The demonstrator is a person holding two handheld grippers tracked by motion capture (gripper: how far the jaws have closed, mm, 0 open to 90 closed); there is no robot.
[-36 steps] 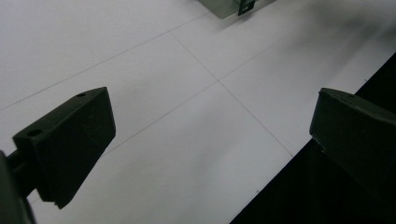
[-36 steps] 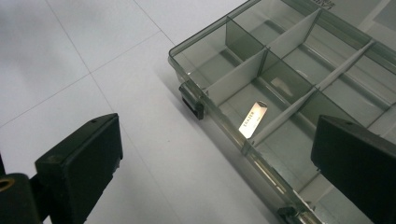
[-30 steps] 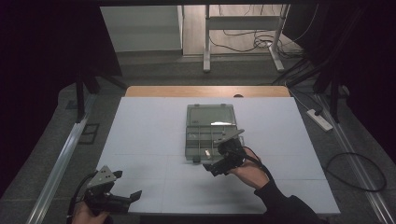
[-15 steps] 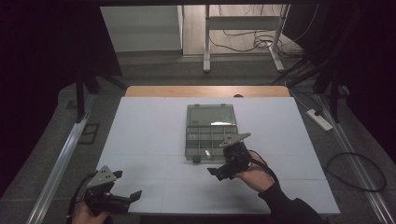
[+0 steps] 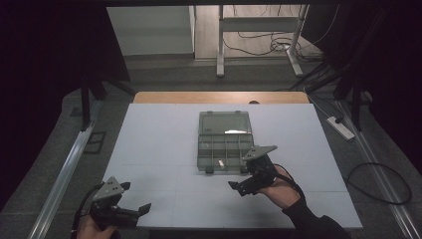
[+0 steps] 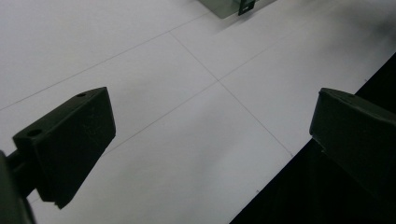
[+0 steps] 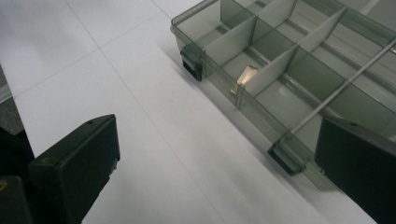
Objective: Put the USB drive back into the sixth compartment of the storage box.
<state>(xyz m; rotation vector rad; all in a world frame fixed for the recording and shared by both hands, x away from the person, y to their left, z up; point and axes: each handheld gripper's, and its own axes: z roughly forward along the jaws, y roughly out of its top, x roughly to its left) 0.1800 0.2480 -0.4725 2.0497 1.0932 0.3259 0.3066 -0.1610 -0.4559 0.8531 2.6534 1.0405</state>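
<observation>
With jaws wide and empty, the right gripper (image 5: 242,185) hovers at five o'clock of the open organizer box (image 5: 224,130), seemingly facing its latches (image 7: 192,64), while the left gripper (image 5: 135,209), equally wide, idles at the table's (image 5: 159,129) seven o'clock corner.

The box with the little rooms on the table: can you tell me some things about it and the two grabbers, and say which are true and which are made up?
1. The box lies open, its lid folded back. True.
2. The right gripper is squeezing the box's latch. False: its jaws stand wide apart over the bare table, just in front of the box.
3. A small pale piece lies in one front compartment. True.
4. The left gripper is inside the box. False: it is at the table's near left corner, far from the box, with jaws open.
5. The box has two dark latches on its front wall. True.
6. Every compartment is full of parts. False: most look empty.
</observation>
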